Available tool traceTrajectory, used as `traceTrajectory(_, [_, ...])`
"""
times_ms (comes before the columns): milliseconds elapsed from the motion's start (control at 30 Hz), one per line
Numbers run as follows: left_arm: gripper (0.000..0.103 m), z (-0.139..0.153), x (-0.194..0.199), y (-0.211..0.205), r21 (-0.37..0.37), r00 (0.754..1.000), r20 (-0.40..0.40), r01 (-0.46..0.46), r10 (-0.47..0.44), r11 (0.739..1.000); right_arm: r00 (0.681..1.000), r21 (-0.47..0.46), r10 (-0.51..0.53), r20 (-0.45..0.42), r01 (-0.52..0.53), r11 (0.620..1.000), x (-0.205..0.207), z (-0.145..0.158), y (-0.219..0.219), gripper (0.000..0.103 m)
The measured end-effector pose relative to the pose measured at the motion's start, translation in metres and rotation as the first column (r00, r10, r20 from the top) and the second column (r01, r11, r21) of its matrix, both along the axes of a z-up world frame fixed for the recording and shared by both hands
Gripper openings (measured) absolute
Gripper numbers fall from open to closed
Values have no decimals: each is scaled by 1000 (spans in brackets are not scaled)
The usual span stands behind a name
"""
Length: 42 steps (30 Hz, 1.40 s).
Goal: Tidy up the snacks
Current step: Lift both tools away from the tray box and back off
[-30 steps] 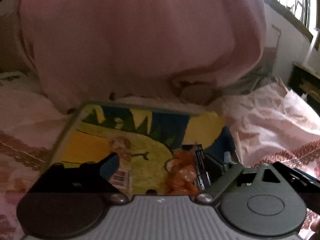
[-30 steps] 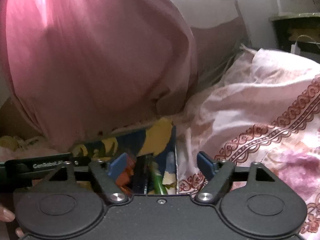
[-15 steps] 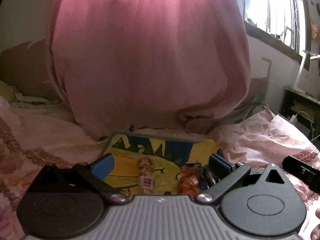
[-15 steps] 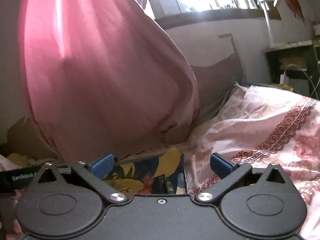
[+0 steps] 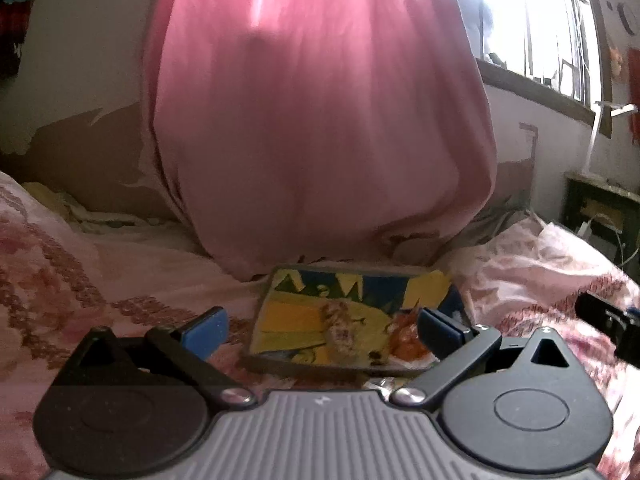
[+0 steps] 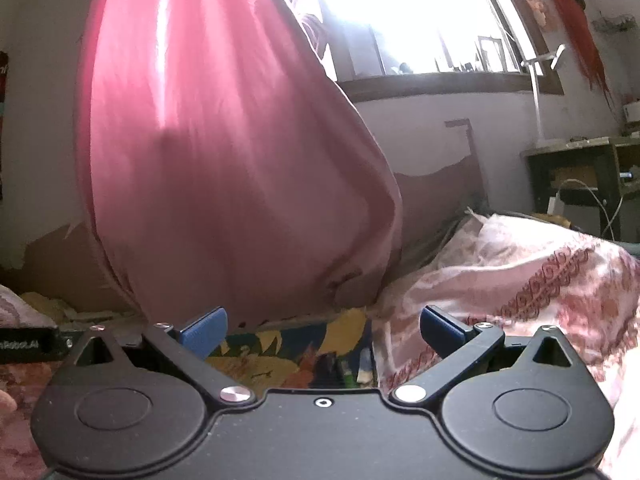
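Yellow-and-blue printed snack box lying flat on pink patterned bedspread, just ahead of left gripper, orange snack packs by its right pad. Left and right gripper both spread wide, gripping nothing. Pink curtain behind box.

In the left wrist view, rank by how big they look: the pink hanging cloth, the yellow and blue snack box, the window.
1. pink hanging cloth, by far the largest.
2. window, partly cut off by the frame and glare.
3. snack box, close to the window in apparent size, so their order is unsure.
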<state>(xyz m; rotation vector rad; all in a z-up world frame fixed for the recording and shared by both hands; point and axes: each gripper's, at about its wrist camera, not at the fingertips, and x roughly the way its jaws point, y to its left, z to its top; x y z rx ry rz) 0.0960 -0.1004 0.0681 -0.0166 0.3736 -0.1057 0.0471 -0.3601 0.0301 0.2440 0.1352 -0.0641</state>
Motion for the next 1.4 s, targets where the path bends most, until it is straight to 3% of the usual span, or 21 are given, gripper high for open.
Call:
traceTrajectory(400, [103, -27, -55, 34, 51, 1000, 7, 3, -4, 999, 998, -4, -16, -55, 16, 1000, -47, -9, 22, 102])
traceTrajectory(800, [103, -57, -75, 63, 63, 1000, -26, -16, 18, 998, 994, 24, -19, -103, 22, 999, -76, -17, 39, 102])
traceTrajectory(1100, [103, -69, -78, 82, 43, 986, -110, -122, 126, 992, 984, -62, 41, -175, -52, 997, -74, -25, 63, 102])
traceTrajectory(1400, [103, -79, -66, 94, 43, 955, -217, -200, 205, 979, 953, -78, 85, -292, -112, 991, -58, -37, 77, 102])
